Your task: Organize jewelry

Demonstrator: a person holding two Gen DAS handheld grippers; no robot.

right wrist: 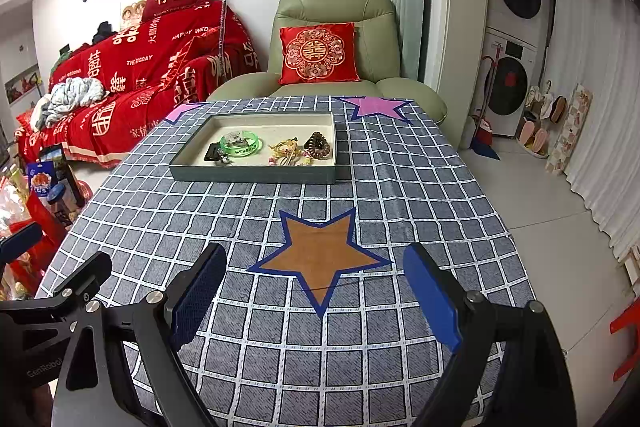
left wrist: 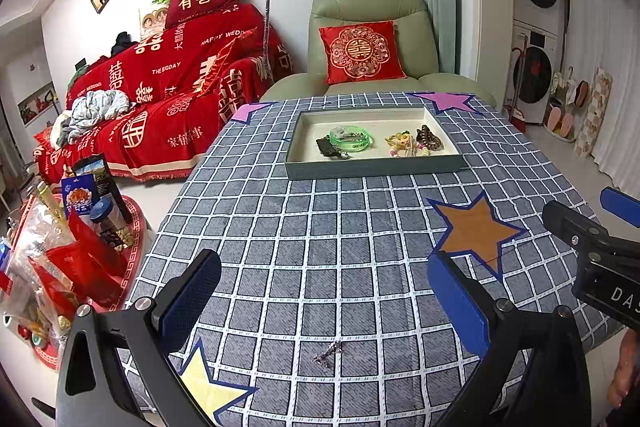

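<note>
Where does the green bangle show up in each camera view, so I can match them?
Left wrist view: the green bangle lies in the tray, above centre, left of the yellow pieces.
Right wrist view: the green bangle lies in the tray, upper left of centre.
Shared landmark: the orange star on the cloth.

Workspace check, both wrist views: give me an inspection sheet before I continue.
Surface: checked tablecloth with star patches, flat.
Job's things: tray at the far end holds a green bangle, dark brown coil hair tie, beaded pieces; small silver chain lies loose on the cloth, near edge.
Clutter: nothing seen on the table.
Tongs: left tongs open, empty; right tongs open, empty.
Cables: nothing seen.
Surroundings: green armchair, red-covered sofa, stacked washers.
</note>
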